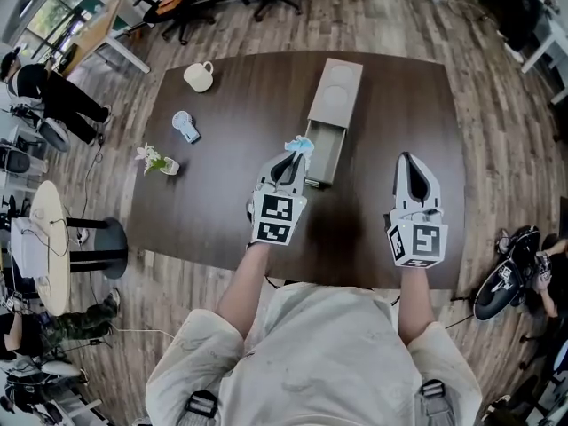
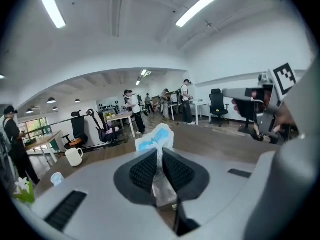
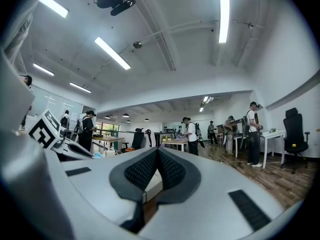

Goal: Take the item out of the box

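Observation:
A beige slide-out box (image 1: 335, 96) lies along the middle of the dark table (image 1: 222, 202), its inner tray (image 1: 324, 153) pulled toward me. My left gripper (image 1: 287, 162) hovers just left of the tray's near end, shut on a small blue-and-white packet (image 1: 300, 145) that sticks out past the tips. In the left gripper view the packet (image 2: 155, 140) is pinched between the black ribbed pads (image 2: 143, 171). My right gripper (image 1: 409, 169) is held over the table to the right of the box, shut with nothing in it; its pads (image 3: 141, 171) meet.
A cream mug (image 1: 200, 76), a small pale-blue object (image 1: 185, 126) and a little flower vase (image 1: 158, 161) stand on the table's left part. Office chairs, desks and people surround the table; a round side table (image 1: 49, 247) stands at the left.

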### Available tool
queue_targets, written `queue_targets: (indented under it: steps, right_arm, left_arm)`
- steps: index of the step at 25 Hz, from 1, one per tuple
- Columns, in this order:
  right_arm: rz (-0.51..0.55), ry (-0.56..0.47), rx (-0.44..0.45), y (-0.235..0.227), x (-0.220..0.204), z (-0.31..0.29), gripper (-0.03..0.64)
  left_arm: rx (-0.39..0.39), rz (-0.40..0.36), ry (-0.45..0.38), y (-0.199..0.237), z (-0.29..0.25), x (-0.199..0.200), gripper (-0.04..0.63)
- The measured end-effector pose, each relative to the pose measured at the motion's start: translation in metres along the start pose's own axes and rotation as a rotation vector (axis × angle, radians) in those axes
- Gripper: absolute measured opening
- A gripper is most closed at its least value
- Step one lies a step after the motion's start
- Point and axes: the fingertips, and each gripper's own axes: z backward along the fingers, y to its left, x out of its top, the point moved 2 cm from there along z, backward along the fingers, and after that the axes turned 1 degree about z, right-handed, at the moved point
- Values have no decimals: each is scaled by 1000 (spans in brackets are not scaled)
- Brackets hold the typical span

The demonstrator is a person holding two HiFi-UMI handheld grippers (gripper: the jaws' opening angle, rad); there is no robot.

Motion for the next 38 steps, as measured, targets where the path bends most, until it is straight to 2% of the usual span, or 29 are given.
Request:
queue_targets:
  steps: [4, 11, 15, 21, 28, 38]
  right_arm:
    - [7, -19, 6, 3, 6, 9, 1]
    - [33, -47, 24, 10, 20, 22, 2]
    - [37, -62, 24, 8, 27, 31, 2]
    - [47, -58, 22, 9, 25, 43, 2]
    - [54, -64, 18, 7, 29, 50, 0]
    - [59, -63, 8, 8, 29, 56, 0]
  left_arm:
    - [54, 54, -109, 0, 26, 19, 32]
    - [186, 63, -322, 1, 72, 46, 32]
    - [254, 93, -436, -3, 95, 52, 32]
    - [261, 114, -465, -10, 107, 39, 32]
    - [273, 109, -503, -15, 116, 44, 34]
    - [255, 99, -507, -18, 118, 47, 34]
